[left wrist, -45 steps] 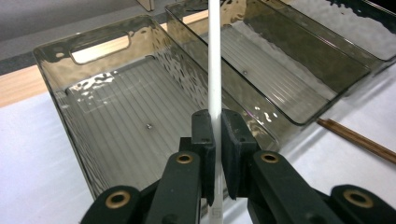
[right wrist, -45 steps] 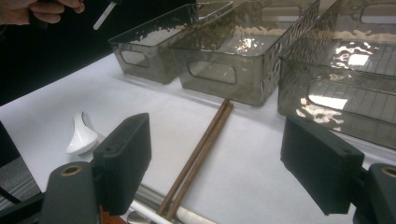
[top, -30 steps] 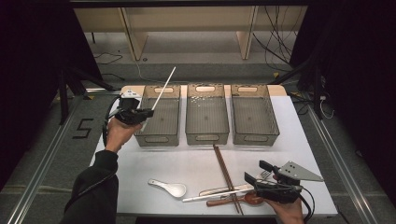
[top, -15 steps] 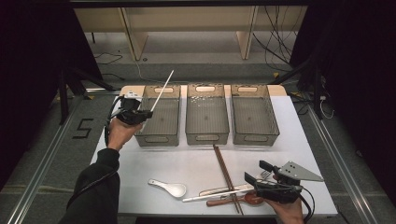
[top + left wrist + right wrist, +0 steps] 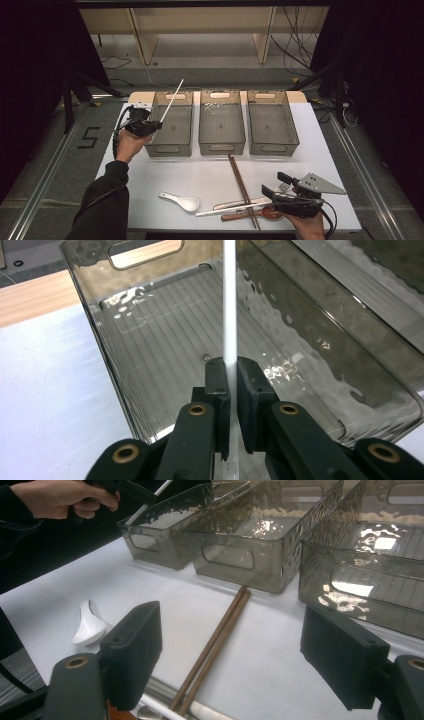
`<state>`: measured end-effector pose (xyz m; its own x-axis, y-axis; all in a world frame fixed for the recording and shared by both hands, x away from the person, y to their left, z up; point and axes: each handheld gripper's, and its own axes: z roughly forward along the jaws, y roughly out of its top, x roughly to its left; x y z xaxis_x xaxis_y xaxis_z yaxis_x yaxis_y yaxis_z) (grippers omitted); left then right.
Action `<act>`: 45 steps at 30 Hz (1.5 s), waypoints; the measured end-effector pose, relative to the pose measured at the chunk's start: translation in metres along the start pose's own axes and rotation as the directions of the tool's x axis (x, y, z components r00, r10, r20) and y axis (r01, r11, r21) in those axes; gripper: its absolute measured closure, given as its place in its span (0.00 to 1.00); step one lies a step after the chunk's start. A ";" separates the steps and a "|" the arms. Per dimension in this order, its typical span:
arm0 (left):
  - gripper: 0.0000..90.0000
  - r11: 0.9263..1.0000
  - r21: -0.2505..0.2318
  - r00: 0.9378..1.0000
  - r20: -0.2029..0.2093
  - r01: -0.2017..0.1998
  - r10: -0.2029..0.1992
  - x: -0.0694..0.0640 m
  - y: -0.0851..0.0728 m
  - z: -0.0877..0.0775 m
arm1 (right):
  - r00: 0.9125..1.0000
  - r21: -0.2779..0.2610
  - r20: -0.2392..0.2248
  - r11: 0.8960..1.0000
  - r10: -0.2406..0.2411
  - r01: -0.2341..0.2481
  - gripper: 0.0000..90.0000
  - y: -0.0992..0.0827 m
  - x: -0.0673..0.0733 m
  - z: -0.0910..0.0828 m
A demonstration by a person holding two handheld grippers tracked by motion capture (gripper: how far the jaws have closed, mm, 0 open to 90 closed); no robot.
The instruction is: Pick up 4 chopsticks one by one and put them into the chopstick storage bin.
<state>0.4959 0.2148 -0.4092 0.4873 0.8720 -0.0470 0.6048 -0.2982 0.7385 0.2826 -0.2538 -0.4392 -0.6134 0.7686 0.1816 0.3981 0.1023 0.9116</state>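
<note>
White chopstick (image 5: 229, 305) clamped in left gripper (image 5: 150, 126), slanting up toward 1 o'clock over left bin (image 5: 171, 125); barely shifted since a second ago. Right gripper (image 5: 272, 186) wide, holding nothing, unmoved at table's (image 5: 320, 150) 5 o'clock, brown chopsticks (image 5: 212, 647) lying ahead of it.

Dark room, grey floor (image 5: 60, 150), perhaps wooden shelving (image 5: 200, 20).

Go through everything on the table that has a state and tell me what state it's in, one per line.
Left gripper: shut on the white chopstick, over the left bin.
Right gripper: open, holds nothing.
Middle bin: empty.
Right bin: empty.
Brown chopsticks: lying on the table.
White spoon: lying on the table.
</note>
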 end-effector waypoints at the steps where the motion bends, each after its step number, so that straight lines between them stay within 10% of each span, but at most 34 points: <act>1: 0.93 1.000 0.008 1.000 0.001 -0.005 0.005 0.000 0.000 0.000 | 1.000 0.000 0.000 1.000 0.000 0.000 0.28 0.000 0.000 0.000; 25: 0.91 0.997 0.076 1.000 -0.014 0.015 -0.014 0.001 -0.006 0.011 | 1.000 0.002 -0.001 1.000 0.005 -0.005 0.28 0.000 0.000 0.001; 39: 0.48 0.998 0.032 0.997 0.056 0.051 -0.053 -0.019 -0.002 -0.010 | 1.000 0.000 0.001 1.000 0.005 -0.005 0.28 0.000 0.000 0.000; 45: 0.36 1.000 0.020 0.993 0.114 0.005 -0.007 -0.043 -0.004 -0.023 | 1.000 -0.002 0.004 1.000 0.006 -0.006 0.28 -0.001 -0.001 0.000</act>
<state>0.4579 0.1878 -0.3944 0.5513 0.8243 -0.1287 0.6197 -0.3013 0.7247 0.2830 -0.2544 -0.4400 -0.6086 0.7716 0.1852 0.4001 0.0968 0.9114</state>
